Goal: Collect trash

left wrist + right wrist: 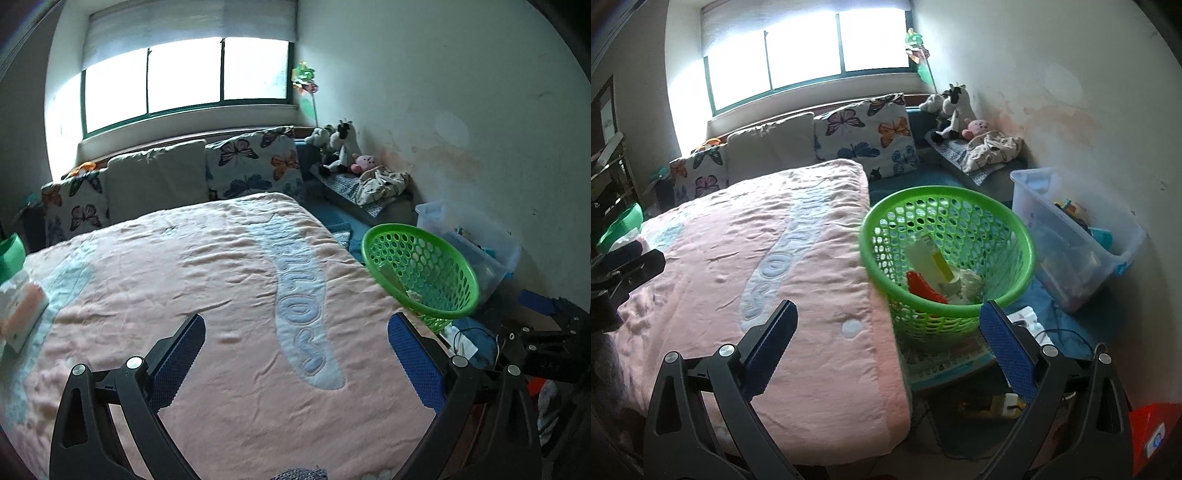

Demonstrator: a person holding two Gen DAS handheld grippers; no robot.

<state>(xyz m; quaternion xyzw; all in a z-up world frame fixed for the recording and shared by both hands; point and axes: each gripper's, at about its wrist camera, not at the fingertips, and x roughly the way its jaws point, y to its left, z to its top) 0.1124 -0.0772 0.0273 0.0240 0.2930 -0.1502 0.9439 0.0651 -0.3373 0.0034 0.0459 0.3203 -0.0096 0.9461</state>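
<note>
A green perforated basket (947, 254) stands beside the right edge of the bed and holds trash: a pale carton with a yellow stripe (929, 260), a red wrapper (923, 288) and crumpled white paper (969, 282). It also shows in the left wrist view (421, 273). My right gripper (886, 314) is open and empty, over the bed's edge just before the basket. My left gripper (295, 325) is open and empty above the pink blanket (207, 280). A white and orange packet (20, 312) lies at the bed's left edge.
Butterfly pillows (864, 136) and a plain pillow line the headboard under the window. A clear plastic storage bin (1075, 236) with toys stands right of the basket by the wall. Stuffed animals (951, 110) sit in the far corner. Cables and a power strip (1027, 321) lie on the floor.
</note>
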